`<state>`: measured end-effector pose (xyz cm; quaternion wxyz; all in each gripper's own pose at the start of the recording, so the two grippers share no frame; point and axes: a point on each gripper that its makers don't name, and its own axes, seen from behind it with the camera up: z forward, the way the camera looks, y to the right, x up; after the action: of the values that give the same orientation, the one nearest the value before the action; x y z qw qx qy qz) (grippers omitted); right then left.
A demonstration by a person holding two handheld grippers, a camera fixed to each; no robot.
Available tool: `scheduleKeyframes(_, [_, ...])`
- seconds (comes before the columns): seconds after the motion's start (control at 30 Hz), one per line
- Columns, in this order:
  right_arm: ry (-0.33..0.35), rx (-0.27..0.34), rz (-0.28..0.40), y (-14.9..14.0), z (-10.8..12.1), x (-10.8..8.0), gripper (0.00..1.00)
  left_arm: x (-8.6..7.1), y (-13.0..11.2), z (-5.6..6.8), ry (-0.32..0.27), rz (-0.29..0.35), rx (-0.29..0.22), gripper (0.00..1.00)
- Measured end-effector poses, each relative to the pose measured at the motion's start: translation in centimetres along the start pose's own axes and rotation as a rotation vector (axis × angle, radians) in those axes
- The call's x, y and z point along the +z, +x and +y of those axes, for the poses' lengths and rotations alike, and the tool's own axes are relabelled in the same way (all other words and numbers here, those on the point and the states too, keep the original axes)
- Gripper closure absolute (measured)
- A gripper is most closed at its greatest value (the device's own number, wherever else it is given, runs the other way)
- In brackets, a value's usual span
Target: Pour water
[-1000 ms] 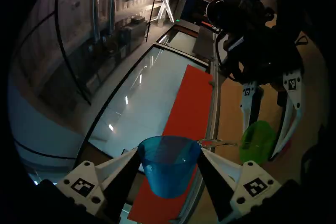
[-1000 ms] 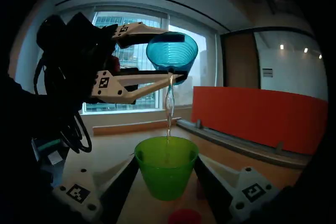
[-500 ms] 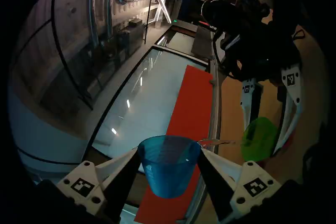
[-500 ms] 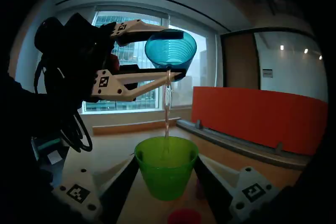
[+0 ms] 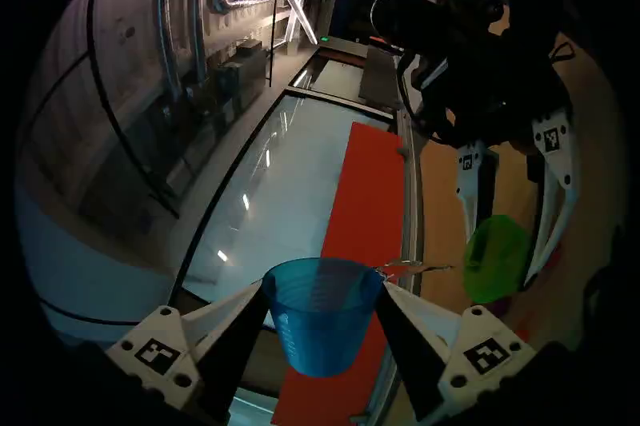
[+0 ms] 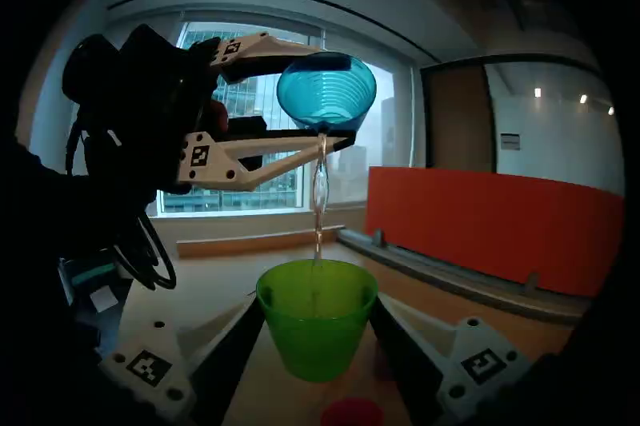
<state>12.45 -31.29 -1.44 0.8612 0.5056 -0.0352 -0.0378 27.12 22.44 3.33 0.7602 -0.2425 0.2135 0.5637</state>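
While water (image 6: 319,194) streams, left gripper (image 5: 322,288): clenched on tipped translucent blue plastic cup (image 5: 322,330)
Right gripper (image 6: 316,302): clenched on upright green plastic cup (image 6: 316,342)

In the right gripper view the translucent blue cup (image 6: 326,92), marked with concentric rings, lay at 12 o'clock and the translucent green cup (image 6: 317,326) at 6 o'clock, with a colourless water stream (image 6: 319,202) between them. An orange-red panel (image 6: 496,222) ran at 3 o'clock, a tan table (image 6: 232,282) at 7 o'clock, a red disc (image 6: 352,412) at 6 o'clock. The left gripper (image 5: 322,288) and right gripper (image 6: 316,302) were white with black inner faces, each carrying black-and-white square markers (image 6: 148,366).
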Motion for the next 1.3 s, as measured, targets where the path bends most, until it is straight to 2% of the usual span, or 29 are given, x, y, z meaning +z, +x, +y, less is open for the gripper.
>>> scheduleKeyframes(0.3, [-0.002, 0.0, 0.003, -0.02, 0.1, -0.03, 0.11, 0.12, -0.09, 0.1, -0.001, -0.006, 0.025, 0.13])
scheduleKeyframes(0.6, [-0.003, 0.002, 0.007, 0.03, 0.18, 0.0, 0.11, 0.04, 0.09, -0.49, -0.001, -0.003, 0.045, 0.13])
scheduleKeyframes(1.3, [-0.006, -0.002, 0.01, 0.17, 0.27, -0.13, 0.11, 0.08, 0.76, 0.01, -0.006, 0.0, 0.128, 0.13])
